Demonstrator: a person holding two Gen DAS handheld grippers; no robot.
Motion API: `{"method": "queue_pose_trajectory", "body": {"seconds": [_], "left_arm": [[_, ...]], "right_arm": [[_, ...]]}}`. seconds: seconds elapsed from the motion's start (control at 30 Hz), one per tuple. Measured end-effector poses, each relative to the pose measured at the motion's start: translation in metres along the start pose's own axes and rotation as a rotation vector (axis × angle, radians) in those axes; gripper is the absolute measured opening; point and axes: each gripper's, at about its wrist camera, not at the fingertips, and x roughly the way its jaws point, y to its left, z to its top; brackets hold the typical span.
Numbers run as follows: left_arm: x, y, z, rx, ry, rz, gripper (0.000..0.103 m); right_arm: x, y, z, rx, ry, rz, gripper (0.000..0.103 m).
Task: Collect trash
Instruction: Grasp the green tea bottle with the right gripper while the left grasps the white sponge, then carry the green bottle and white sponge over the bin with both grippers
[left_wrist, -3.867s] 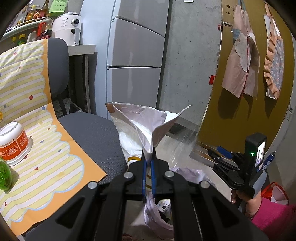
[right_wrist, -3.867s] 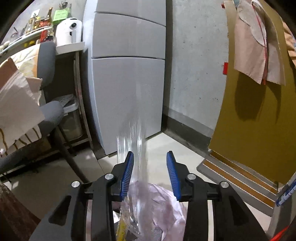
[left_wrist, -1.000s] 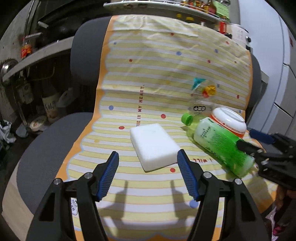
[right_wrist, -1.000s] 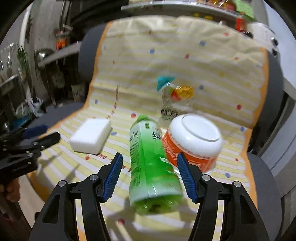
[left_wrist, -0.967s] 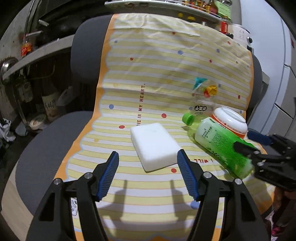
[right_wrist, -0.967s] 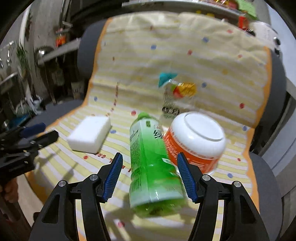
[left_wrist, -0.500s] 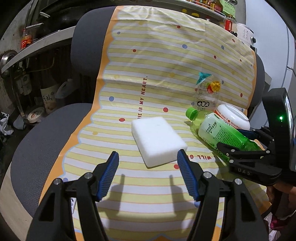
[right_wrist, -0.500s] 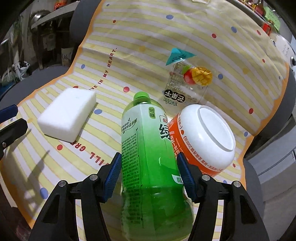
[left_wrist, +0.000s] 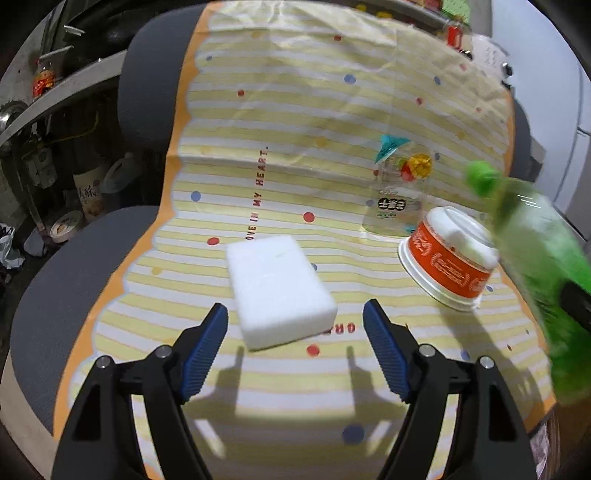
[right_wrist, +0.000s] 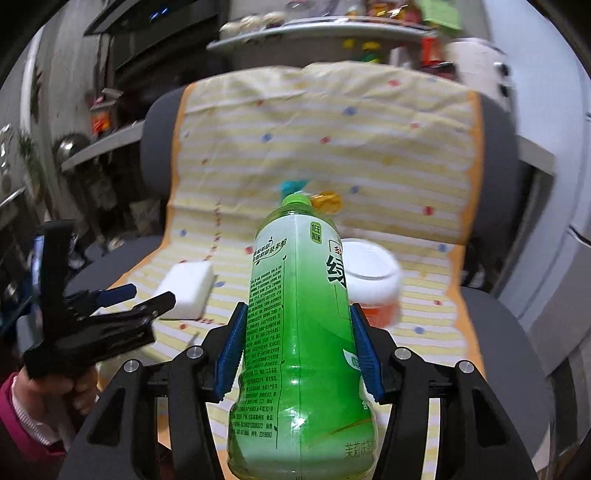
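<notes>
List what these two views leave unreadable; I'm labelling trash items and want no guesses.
- Green plastic bottle: base cut off by the right wrist view's bottom edge; motion-blurred in the left wrist view.
- Orange-and-white tub: partly behind the bottle in the right wrist view.
- Clear snack wrapper: print too small.

You see a bright green bottle, a plain white sponge, an orange-and-white cup, and a grey chair draped in a yellow-and-white striped cloth with coloured dots.

L fingers apart, R prob. clamped
</notes>
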Motion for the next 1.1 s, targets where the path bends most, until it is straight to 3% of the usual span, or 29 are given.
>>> {"method": "queue_pose_trajectory", "body": {"seconds": [0.2,0.4,0.47,0.53,0.7,0.87,1.1], "left_arm": [[0.046,-0.002,0.018,-0.062,0.096,0.107,0.074],[0.073,0.000,0.025,-0.095,0.153,0.149,0.074],[0.077,0.002,0.024,-0.088,0.161,0.159,0.066],[0.071,0.004,0.022,-0.096,0.137,0.155,0.065],[0.017,-0.008,0.009,-0.048,-0.003,0.006,0.064],[-0.045,-0.055,-0.020,0.078,-0.099,-0.137,0.064],[-0.090,-0.136,-0.057,0.226,-0.120,-0.347,0.064]], "right_arm": [[-0.021,-0.026,-0.013,0.041,-0.047,-0.057,0.055],[-0.026,-0.044,-0.019,0.084,-0.053,-0.065,0.056],[-0.027,-0.048,-0.021,0.095,-0.051,-0.065,0.056],[-0.029,-0.050,-0.024,0.104,-0.053,-0.065,0.056],[-0.038,-0.054,-0.029,0.122,-0.074,-0.063,0.056],[-0.056,-0.060,-0.039,0.151,-0.107,-0.075,0.055],[-0.103,-0.083,-0.062,0.195,-0.127,-0.146,0.056]]}}
